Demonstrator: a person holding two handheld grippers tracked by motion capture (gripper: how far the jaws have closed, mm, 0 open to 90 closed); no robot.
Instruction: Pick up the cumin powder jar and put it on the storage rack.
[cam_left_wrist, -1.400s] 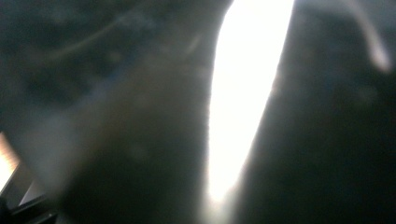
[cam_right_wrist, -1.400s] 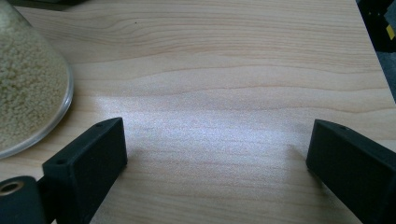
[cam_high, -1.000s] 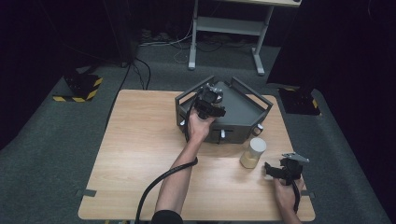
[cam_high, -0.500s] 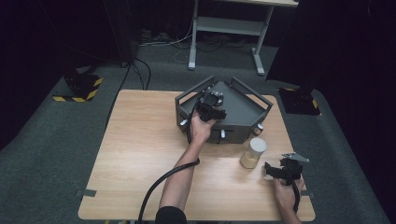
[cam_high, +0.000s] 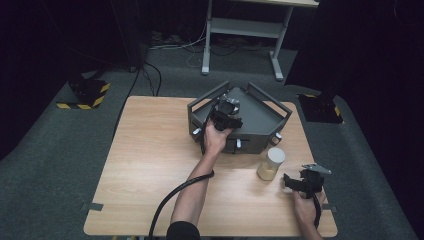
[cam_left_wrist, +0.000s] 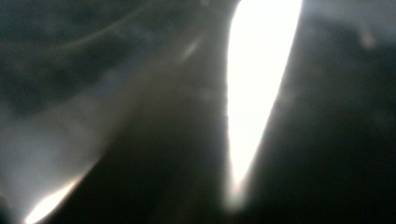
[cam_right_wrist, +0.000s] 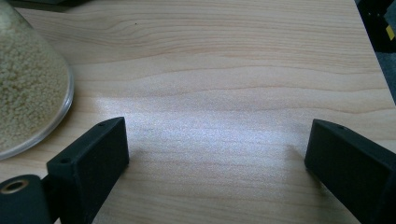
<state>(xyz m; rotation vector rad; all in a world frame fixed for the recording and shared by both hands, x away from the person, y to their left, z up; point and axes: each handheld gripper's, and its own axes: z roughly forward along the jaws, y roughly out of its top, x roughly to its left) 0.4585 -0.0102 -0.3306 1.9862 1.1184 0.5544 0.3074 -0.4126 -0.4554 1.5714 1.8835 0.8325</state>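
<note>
Two grippers I run: left gripper (cam_high: 226, 114) closed inside the angular grey metal tray (cam_high: 265, 117), right gripper (cam_high: 295, 184) parted beside the upright grain-filled jar (cam_high: 271, 164).

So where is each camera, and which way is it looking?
High view: above the table, looking forward and down; both forearms, left tongs over the grey tray, right tongs.
Left gripper view: on the left tongs; a close-up blur with glare.
Right gripper view: on the right tongs, jaws open over the wood.
Shared: the grain jar.
</note>
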